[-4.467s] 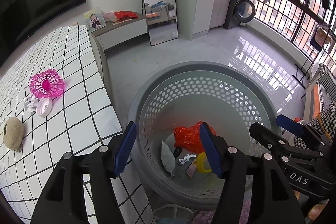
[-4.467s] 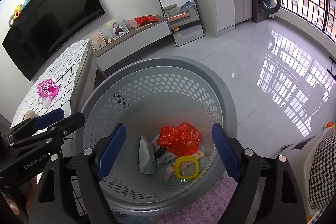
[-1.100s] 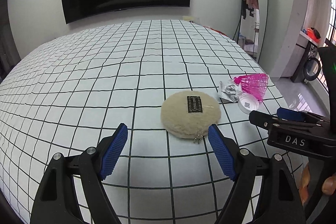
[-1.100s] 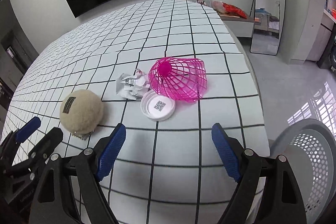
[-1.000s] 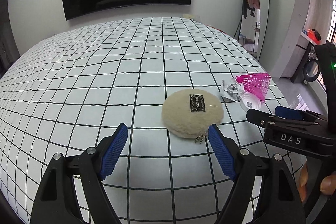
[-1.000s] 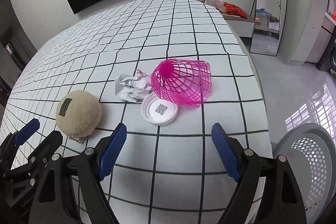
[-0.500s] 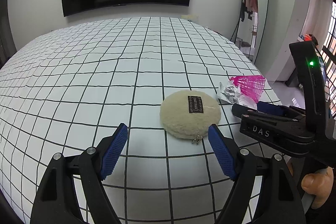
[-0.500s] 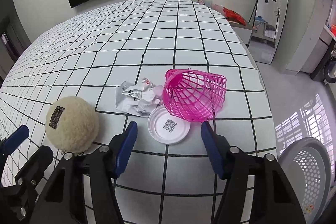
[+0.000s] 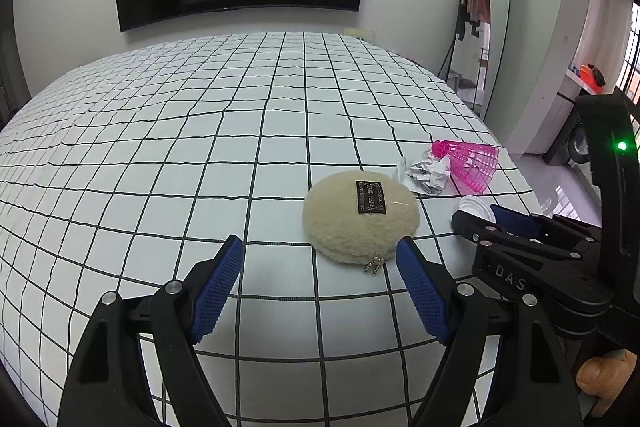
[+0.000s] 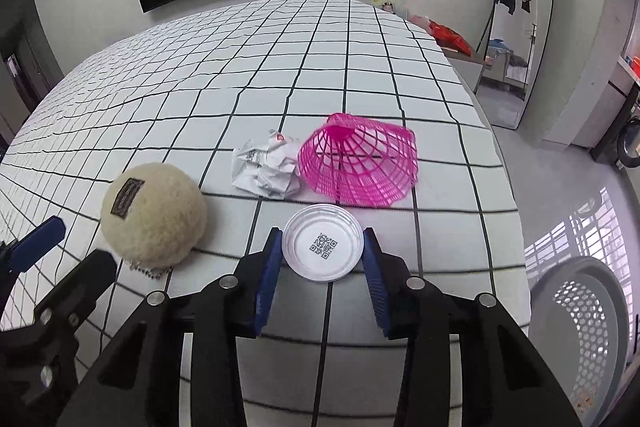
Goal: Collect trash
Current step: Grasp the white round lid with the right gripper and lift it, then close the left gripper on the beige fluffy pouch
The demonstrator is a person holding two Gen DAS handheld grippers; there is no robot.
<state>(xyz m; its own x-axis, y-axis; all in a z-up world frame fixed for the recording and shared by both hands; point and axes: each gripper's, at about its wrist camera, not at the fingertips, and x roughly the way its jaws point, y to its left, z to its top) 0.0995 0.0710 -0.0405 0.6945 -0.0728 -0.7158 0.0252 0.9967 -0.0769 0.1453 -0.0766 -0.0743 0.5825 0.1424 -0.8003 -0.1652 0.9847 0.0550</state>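
Left wrist view. The left gripper (image 9: 320, 287) has its fingers (image 9: 216, 287) wide apart with nothing between them. The pouch (image 9: 360, 215), a round fleecy thing with a sewn label and a small chain, lies on the grid-patterned bed (image 9: 160, 147) just ahead of the fingers, nearer the right one. Beyond it lie the paper (image 9: 424, 173) and the pink basket (image 9: 472, 163). The right gripper (image 9: 496, 217) crosses the right edge of the view, its tips at the lid (image 9: 474, 205).

Right wrist view. The right gripper (image 10: 322, 259) is closing, with the lid (image 10: 322, 247) between its fingers (image 10: 266, 279); each pad stands at an opposite edge of the rim, and firm contact cannot be confirmed. The lid is a thin white disc with a raised rim and a printed code, lying flat on the bed; it is probably light, fairly stiff across its width and smooth. Gripping across the rim suits it, though too much squeeze may buckle it or make it spring out. The paper (image 10: 266, 167) and basket (image 10: 360, 163) lie just beyond the fingertips, the pouch (image 10: 154, 211) to their left. The bin (image 10: 588, 303) stands on the floor to the right.
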